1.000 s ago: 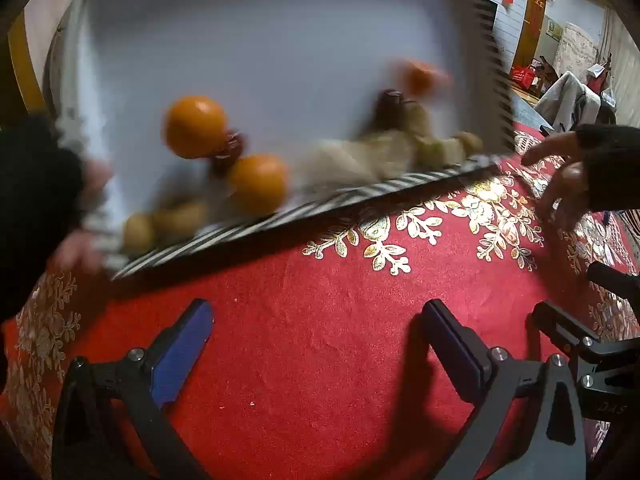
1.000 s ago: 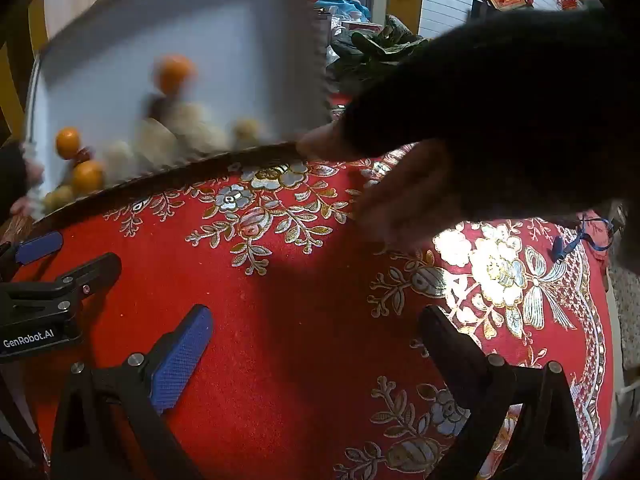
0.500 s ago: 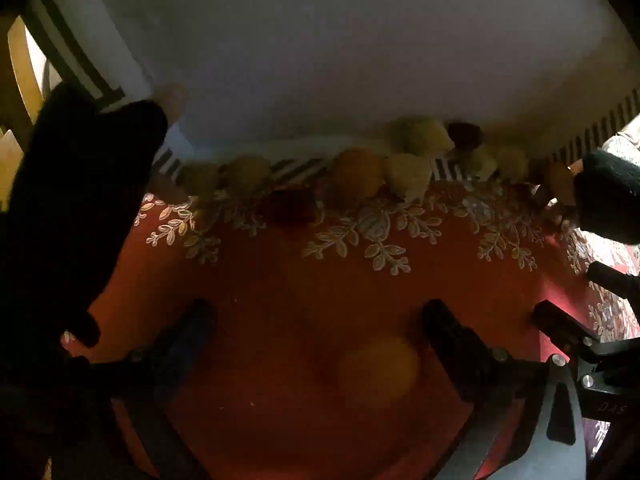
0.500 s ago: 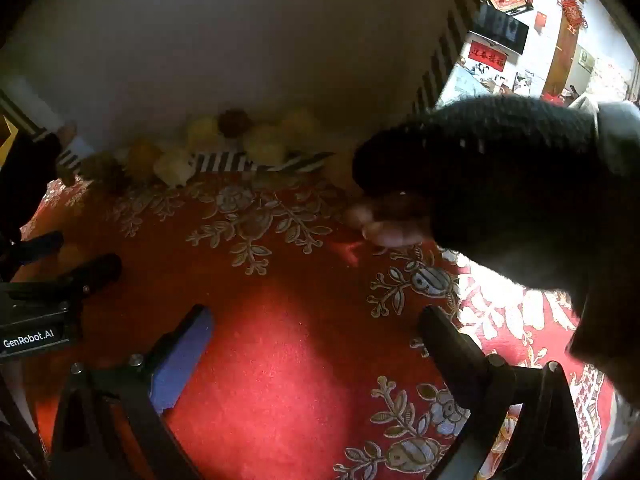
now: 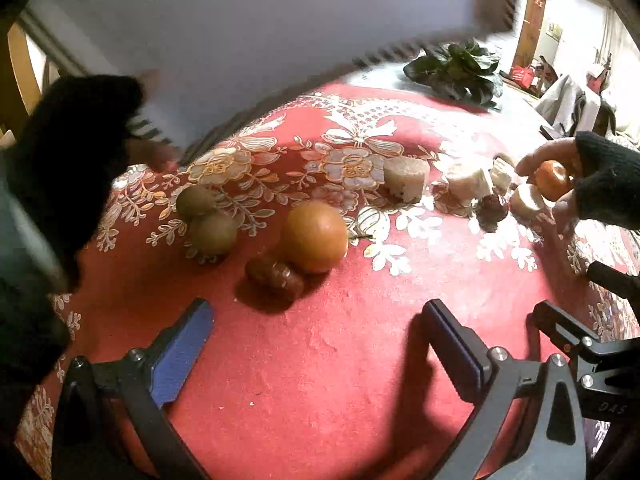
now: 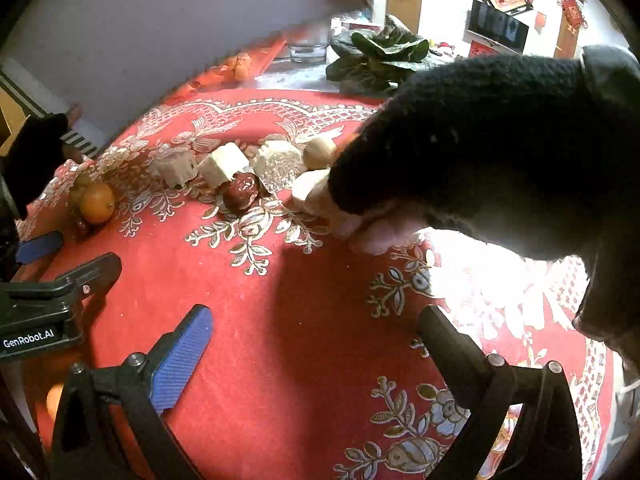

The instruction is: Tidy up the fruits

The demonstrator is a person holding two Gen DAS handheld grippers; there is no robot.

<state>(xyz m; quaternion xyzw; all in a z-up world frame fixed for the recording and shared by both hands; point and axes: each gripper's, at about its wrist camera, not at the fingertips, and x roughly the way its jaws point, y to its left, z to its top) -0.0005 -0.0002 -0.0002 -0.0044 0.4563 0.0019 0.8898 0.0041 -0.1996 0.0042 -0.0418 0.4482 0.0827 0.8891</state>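
Fruit lies loose on the red embroidered tablecloth (image 5: 320, 360). In the left wrist view an orange (image 5: 315, 236) sits beside two dark red dates (image 5: 274, 274) and two green-brown fruits (image 5: 212, 232). Pale cut chunks (image 5: 406, 178) and another date (image 5: 494, 207) lie further right. A gloved hand (image 5: 600, 184) holds a second orange (image 5: 552, 180). My left gripper (image 5: 316, 340) is open and empty just short of the dates. In the right wrist view my right gripper (image 6: 316, 336) is open and empty, with the chunks (image 6: 224, 166) and a date (image 6: 242, 194) beyond it.
A white tray with a striped rim (image 5: 240, 40) is lifted and tilted at the back left, held by a gloved hand (image 5: 68, 152). Leafy greens (image 5: 456, 66) lie at the far edge. A glass dish (image 6: 308, 50) stands near them. A black sleeve (image 6: 500, 152) fills the right wrist view's right side.
The tray has been tipped and lifted away, and the fruit spilled from it onto the tablecloth. A hand has picked up one orange at the right. Both grippers stay still.
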